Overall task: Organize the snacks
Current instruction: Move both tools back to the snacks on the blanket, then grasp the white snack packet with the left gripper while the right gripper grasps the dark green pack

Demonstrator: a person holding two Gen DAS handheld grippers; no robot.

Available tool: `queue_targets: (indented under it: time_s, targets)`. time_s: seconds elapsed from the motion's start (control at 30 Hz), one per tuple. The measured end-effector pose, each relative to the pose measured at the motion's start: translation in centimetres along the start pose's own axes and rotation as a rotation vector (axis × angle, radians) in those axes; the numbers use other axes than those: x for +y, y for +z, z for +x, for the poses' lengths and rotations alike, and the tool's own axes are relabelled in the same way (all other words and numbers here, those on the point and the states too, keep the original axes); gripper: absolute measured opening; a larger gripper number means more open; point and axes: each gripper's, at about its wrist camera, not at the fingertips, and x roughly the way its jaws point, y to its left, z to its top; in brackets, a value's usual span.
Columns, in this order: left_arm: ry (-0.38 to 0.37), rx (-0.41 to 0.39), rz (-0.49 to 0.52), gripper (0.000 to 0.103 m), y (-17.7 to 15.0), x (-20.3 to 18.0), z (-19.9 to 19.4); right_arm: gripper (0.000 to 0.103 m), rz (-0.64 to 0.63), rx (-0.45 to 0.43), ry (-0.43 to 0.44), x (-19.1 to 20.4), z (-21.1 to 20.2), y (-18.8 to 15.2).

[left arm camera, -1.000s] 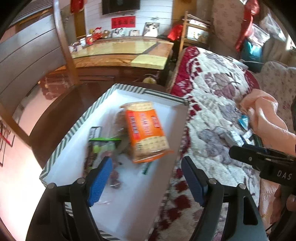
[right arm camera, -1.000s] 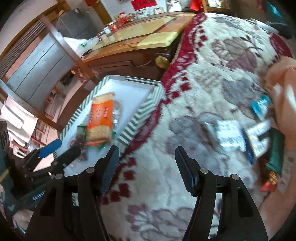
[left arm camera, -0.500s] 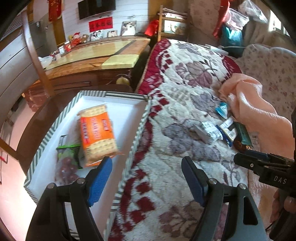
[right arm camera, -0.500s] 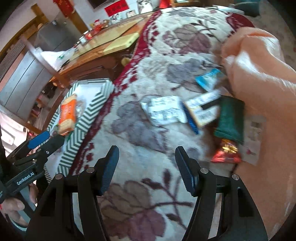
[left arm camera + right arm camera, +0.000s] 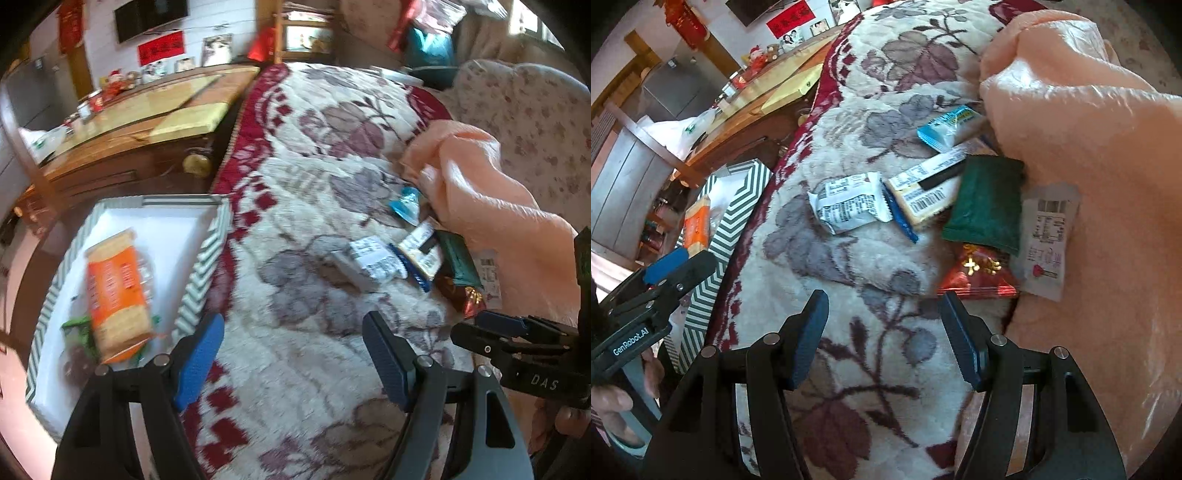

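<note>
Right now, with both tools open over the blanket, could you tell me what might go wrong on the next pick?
1. The white printed packet, blue-edged bar and dark green pouch overlap, so a grab may drag neighbours.
2. The peach cloth beside them could snag.
3. The soft floral blanket may bunch between the right tool pads.

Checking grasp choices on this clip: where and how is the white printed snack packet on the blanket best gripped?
Probably across the narrow middle of the white printed packet, coming from above with the open right gripper. It lies flat and puffy on the blanket, its near long side clear, while its crimped end meets the blue-edged packet.
</note>
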Motion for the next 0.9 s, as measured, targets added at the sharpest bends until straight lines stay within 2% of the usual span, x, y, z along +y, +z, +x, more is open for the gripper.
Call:
queue_targets:
  time_s: [0.33, 0.43, 0.6, 0.9]
  targets:
    - [-0.152, 0.072, 0.143, 0.083, 2.6, -3.1, 4.5, 0.063, 0.059, -0.001, -0.03, -3.0, -0.7, 0.2]
    - [-0.146, 0.103, 0.203, 0.084, 3.0, -4.3, 6.1, 0.063, 0.087, -0.012, -0.035, -4.1, -1.0, 0.4]
    - [-0.167, 0.11, 0.286, 0.084, 3.6, -6.1, 7.5, 0.064, 0.132, -0.025, -0.032, -5.4, -1.1, 0.9]
    - [-0.175, 0.153, 0.359, 0.084, 4.4, -7.2, 10.4, 0.064, 0.131, -0.016, -0.029, -5.8, -0.8, 1.2]
